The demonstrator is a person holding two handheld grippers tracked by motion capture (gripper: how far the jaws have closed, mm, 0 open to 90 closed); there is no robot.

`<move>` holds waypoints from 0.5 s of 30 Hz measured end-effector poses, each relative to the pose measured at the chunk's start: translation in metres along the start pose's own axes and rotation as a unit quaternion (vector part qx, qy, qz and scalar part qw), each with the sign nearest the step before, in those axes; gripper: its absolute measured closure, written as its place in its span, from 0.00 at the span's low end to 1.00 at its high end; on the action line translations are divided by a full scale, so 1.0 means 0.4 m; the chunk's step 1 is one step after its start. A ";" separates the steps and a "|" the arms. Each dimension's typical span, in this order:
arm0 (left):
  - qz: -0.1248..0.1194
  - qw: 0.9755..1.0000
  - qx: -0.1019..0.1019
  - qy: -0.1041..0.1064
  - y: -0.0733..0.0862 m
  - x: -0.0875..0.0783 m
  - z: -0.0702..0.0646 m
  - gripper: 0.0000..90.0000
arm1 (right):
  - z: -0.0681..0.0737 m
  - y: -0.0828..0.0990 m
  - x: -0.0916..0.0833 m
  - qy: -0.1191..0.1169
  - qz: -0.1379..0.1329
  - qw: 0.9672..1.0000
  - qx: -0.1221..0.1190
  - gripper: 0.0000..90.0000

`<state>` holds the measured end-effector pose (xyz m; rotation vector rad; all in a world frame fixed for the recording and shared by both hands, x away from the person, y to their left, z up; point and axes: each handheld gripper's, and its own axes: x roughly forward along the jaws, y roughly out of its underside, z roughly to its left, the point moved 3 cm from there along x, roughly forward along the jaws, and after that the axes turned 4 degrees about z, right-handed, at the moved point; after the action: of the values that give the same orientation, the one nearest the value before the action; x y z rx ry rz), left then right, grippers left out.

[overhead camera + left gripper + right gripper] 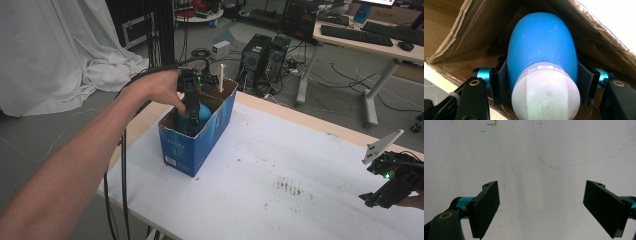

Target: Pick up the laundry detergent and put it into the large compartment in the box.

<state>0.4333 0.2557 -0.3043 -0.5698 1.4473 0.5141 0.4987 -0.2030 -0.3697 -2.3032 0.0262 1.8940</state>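
From above, my left gripper (192, 112) reaches down into the blue box (200, 145) at the table's far left. Along its jaws, they clamp a blue bulb (541, 47) with a white cap. My right gripper (541, 207) stands wide open above the white table (529, 150), holding nothing.

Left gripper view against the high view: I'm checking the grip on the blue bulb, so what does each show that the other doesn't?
Left gripper view: both pads pressed on the sides of the blue bulb, its white cap towards the camera, and the brown cardboard inside of the box.

High view: the blue outside of the box on the white table, a white stick upright at its far end, and the right gripper off to the right.

Both: the left gripper down in the box, holding the bulb.
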 end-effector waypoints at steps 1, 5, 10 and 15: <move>0.000 1.000 0.000 0.000 0.000 0.000 0.000 0.42 | -0.001 0.000 0.000 0.000 -0.001 1.000 -0.001 0.14; 0.001 1.000 0.000 0.000 0.000 0.000 -0.001 0.42 | 0.000 0.001 0.000 0.000 -0.002 1.000 -0.001 0.14; 0.002 1.000 0.001 0.000 -0.001 0.000 -0.001 0.42 | 0.000 0.000 0.000 -0.001 -0.001 1.000 -0.001 0.14; 0.002 1.000 0.002 0.000 -0.001 0.000 -0.002 0.42 | 0.000 0.000 -0.001 0.000 -0.002 1.000 -0.001 0.14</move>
<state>0.4331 0.2548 -0.3041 -0.5635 1.4493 0.5147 0.4988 -0.2030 -0.3694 -2.3018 0.0188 1.8933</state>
